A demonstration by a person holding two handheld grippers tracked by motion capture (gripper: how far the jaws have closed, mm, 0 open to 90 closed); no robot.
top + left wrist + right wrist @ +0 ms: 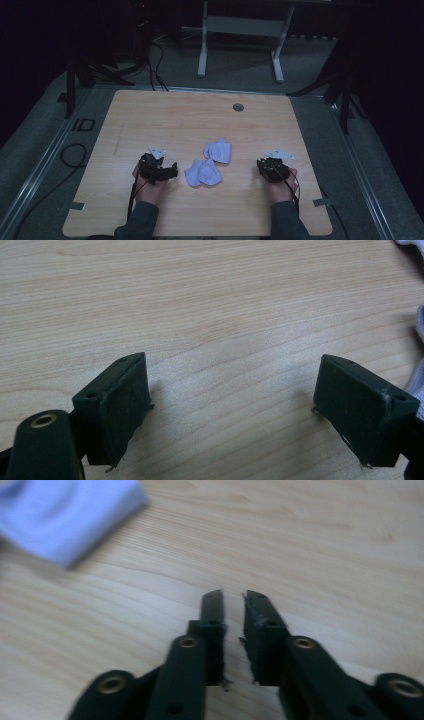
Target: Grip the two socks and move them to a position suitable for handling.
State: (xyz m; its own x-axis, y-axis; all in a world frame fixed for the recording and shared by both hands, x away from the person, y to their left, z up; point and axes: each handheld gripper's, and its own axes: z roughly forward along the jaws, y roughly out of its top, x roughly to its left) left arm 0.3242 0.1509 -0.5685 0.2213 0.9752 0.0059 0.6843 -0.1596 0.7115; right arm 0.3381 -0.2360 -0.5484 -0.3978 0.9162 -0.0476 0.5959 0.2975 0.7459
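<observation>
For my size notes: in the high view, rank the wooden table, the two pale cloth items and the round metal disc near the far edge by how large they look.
1. wooden table, by far the largest.
2. The nearer cloth item and the farther cloth item look alike; I would not rank them.
3. round metal disc, the smallest.

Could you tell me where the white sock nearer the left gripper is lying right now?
In the high view, the nearer sock lies bunched on the wooden table, just right of the left gripper, with the other sock close behind it to the right.
</observation>
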